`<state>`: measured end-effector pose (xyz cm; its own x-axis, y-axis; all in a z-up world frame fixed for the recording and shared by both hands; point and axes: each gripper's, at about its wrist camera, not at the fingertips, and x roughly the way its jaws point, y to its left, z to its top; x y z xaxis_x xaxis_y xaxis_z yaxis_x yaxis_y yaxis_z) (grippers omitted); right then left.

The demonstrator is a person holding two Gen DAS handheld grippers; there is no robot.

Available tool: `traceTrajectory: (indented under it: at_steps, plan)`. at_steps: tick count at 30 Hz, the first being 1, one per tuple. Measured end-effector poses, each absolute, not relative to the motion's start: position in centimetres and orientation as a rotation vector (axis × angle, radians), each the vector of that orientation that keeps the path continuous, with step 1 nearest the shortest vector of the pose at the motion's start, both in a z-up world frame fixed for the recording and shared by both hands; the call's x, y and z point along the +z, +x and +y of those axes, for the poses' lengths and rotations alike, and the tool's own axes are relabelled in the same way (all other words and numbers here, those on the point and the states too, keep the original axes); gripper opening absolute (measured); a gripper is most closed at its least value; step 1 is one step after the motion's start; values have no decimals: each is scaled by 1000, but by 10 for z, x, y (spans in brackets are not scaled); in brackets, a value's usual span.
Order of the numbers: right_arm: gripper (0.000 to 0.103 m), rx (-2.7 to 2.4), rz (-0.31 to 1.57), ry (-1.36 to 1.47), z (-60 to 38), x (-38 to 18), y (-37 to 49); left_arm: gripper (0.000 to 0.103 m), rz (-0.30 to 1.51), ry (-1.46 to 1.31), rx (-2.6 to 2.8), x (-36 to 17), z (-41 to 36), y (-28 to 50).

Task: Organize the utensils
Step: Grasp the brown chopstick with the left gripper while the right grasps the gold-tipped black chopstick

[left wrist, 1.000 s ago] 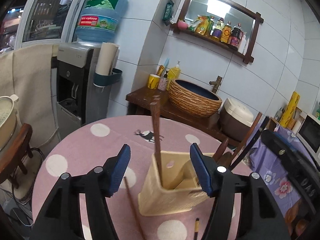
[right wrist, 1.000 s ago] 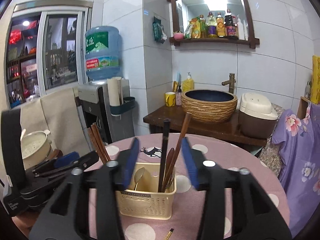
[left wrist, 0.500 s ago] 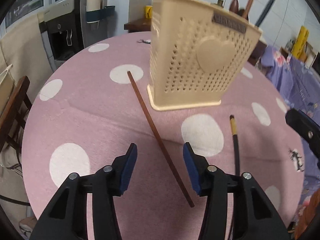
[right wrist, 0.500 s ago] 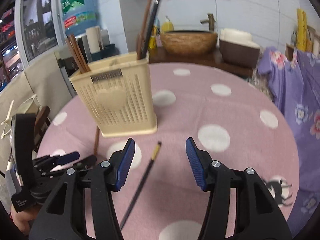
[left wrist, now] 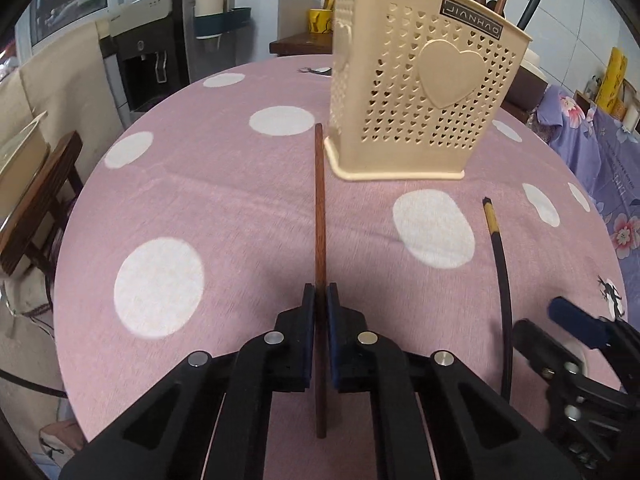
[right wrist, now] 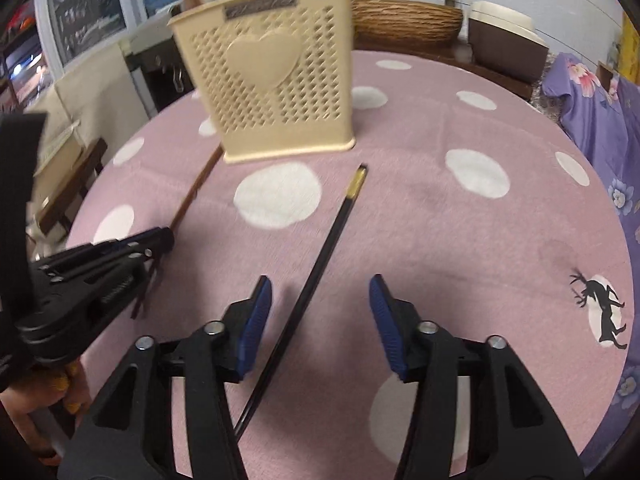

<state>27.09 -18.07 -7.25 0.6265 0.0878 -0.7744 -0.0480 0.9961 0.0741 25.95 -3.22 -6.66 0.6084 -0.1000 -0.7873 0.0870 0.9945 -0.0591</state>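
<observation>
A brown wooden chopstick (left wrist: 319, 216) lies on the pink dotted tablecloth (left wrist: 192, 184), pointing at the cream utensil basket (left wrist: 424, 96). My left gripper (left wrist: 319, 300) is shut on it near its close end. A black chopstick with a gold band (right wrist: 320, 268) lies on the cloth in the right wrist view, between the blue pads of my right gripper (right wrist: 318, 292). Those jaws are closing and the pads stand apart from the stick. The same black chopstick (left wrist: 500, 264) shows at right in the left wrist view, with the right gripper (left wrist: 576, 328) beside it. The basket (right wrist: 272, 84) holds several utensils.
The round table's edge (left wrist: 76, 216) curves close on the left, with a wooden chair (left wrist: 40, 208) beyond it. A water dispenser (left wrist: 156, 52) and a woven basin (right wrist: 404, 20) stand behind the table. Purple flowered fabric (right wrist: 600, 120) lies at the right. The left gripper (right wrist: 100, 276) shows at left in the right wrist view.
Both grippers have come down from above the basket to the tablecloth. The left jaws have shut on the brown chopstick. The right jaws have narrowed around the black chopstick.
</observation>
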Motion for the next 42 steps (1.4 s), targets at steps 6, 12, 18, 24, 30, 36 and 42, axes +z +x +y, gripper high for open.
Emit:
traceTrajectory:
  at_steps: [6, 12, 18, 24, 30, 36, 42]
  plan:
    - [12, 53, 901, -39, -160, -84, 263, 7, 903, -25, -108, -68, -22, 228]
    - [8, 60, 901, -51, -169, -87, 239, 7, 915, -41, -154, -70, -24, 203]
    - [7, 65, 898, -79, -182, -84, 205, 7, 915, -30, -193, -71, -28, 176]
    - [36, 116, 872, 4, -193, -85, 197, 27, 915, -60, -190, -69, -23, 176]
    - [40, 110, 800, 7, -205, -62, 221, 65, 877, -74, -195, -61, -19, 198]
    - [70, 126, 800, -36, -202, -58, 261, 67, 900, -81, -194, -64, -27, 245]
    - [66, 131, 879, -10, -202, -69, 293, 68, 925, 38, -186, -71, -46, 267]
